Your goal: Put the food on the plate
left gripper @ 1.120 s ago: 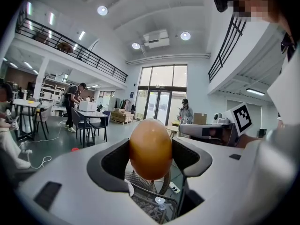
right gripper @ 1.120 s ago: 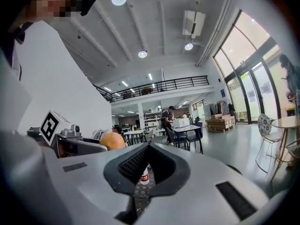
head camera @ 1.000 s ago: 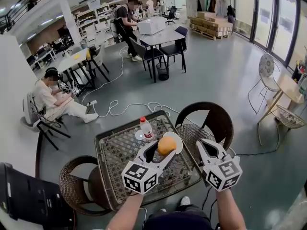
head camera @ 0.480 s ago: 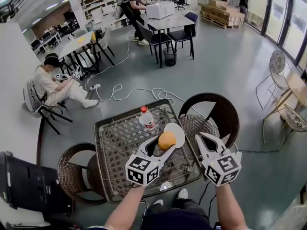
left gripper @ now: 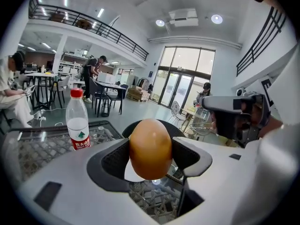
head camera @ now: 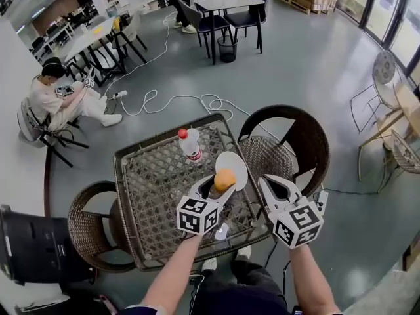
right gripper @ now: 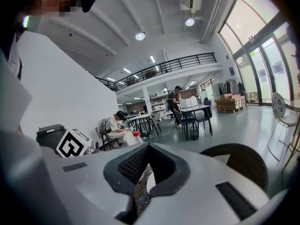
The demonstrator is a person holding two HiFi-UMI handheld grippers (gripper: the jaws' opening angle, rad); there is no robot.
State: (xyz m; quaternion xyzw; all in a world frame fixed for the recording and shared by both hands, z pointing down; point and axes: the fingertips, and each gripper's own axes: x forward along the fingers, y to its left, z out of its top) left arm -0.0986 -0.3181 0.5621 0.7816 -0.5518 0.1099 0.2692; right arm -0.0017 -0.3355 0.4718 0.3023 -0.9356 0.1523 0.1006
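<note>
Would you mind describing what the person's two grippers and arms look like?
Both the left gripper and the right gripper have pale grey plastic bodies with two curved jaws lined by black textured pads. Each carries a cube printed with black-and-white square markers at its back end. No cables show. The forearms are bare, with no sleeves in view.

The orange-brown oval food (head camera: 225,180) is smooth and faintly glossy; the matt grey plastic fingers (left gripper: 199,159) of the left gripper (left gripper: 151,146) carry black ribbed pads (left gripper: 114,161). The square desk (head camera: 144,195) is brown woven wicker, the red-capped bottle (head camera: 191,147) clear plastic, the round white plate (head camera: 237,165) smooth.
</note>
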